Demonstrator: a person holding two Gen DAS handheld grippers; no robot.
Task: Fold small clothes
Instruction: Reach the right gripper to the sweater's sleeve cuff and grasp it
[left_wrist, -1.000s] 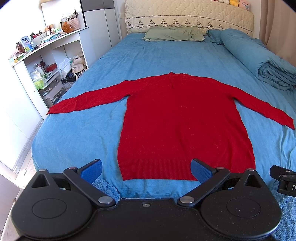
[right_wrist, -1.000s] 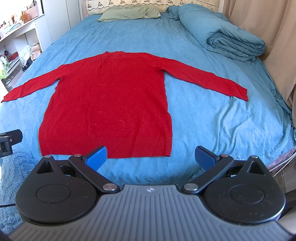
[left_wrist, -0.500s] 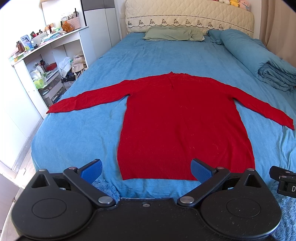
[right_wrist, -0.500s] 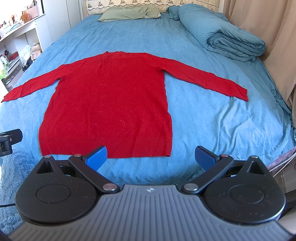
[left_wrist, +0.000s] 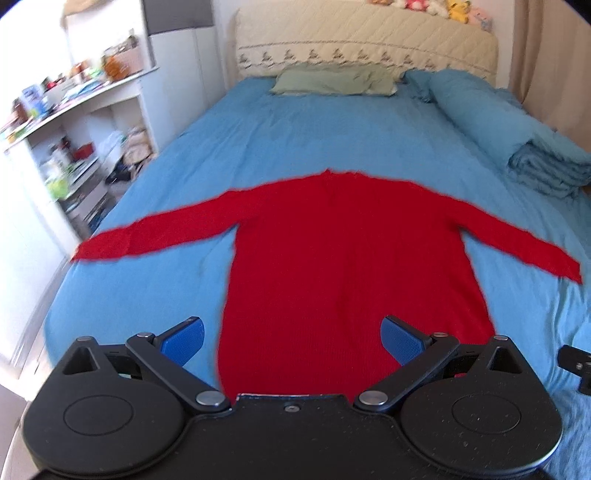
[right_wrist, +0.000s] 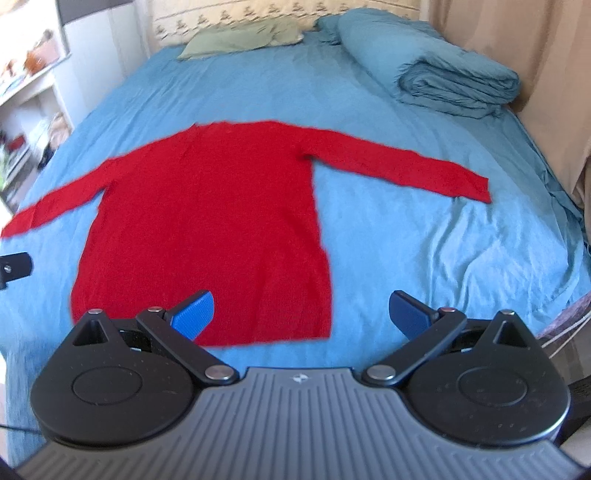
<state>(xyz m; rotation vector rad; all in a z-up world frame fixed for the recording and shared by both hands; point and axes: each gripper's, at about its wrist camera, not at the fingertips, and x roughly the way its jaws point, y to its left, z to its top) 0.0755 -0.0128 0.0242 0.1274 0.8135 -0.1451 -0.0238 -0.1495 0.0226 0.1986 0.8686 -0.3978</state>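
A red sweater (left_wrist: 351, 258) lies flat on the blue bedsheet (left_wrist: 314, 125), sleeves spread wide, neck toward the headboard (left_wrist: 365, 55) and hem nearest you. Your left gripper (left_wrist: 291, 339) hangs over the sweater's hem, released, blue pads spread with nothing between them. Your right gripper (right_wrist: 301, 312) hangs just past the sweater's right hem corner, likewise released. A folded blue quilt (right_wrist: 443, 74) rests well beyond the sweater's right sleeve.
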